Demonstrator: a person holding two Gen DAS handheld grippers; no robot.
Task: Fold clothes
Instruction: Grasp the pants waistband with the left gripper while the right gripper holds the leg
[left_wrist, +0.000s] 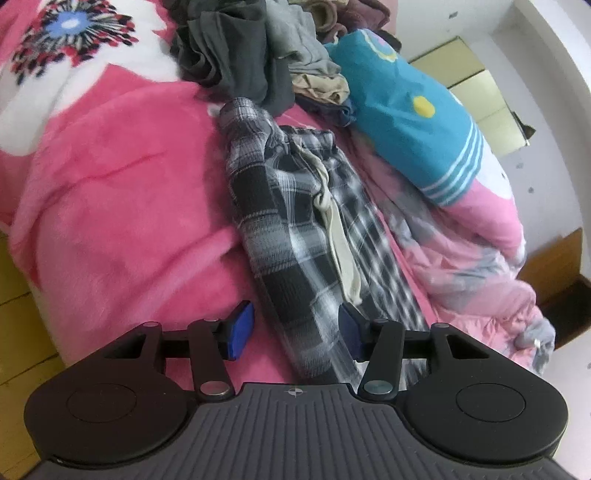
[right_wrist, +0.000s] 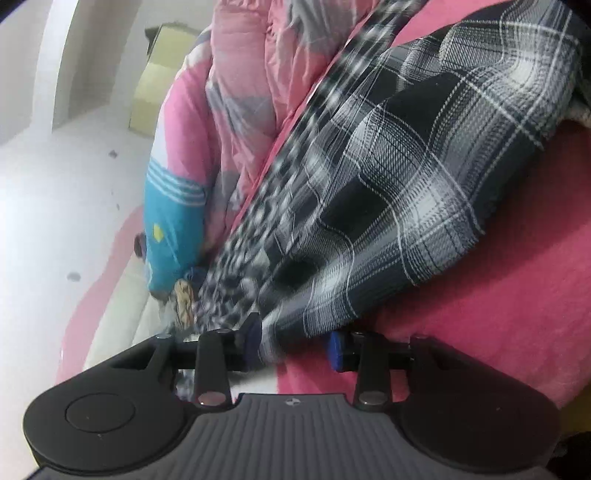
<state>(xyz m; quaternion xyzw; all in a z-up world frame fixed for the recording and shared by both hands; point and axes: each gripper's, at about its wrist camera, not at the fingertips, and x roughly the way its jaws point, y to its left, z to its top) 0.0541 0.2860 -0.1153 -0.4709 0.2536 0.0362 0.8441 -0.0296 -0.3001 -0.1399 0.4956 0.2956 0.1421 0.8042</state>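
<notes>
Black-and-white plaid trousers (left_wrist: 295, 229) with a cream drawstring (left_wrist: 340, 240) lie lengthwise on the pink blanket (left_wrist: 110, 192). My left gripper (left_wrist: 295, 332) is open, its blue pads either side of the trouser leg end, not closed on it. In the right wrist view the plaid trousers (right_wrist: 388, 177) fill the middle. My right gripper (right_wrist: 295, 347) is open, with a corner of the plaid cloth lying between its pads.
A pile of dark grey, grey and beige clothes (left_wrist: 251, 48) sits at the far end of the bed. A teal pillow (left_wrist: 413, 118) and a pink-and-grey quilt (left_wrist: 480, 273) lie on the right. A white wall (right_wrist: 55, 184) stands beside the bed.
</notes>
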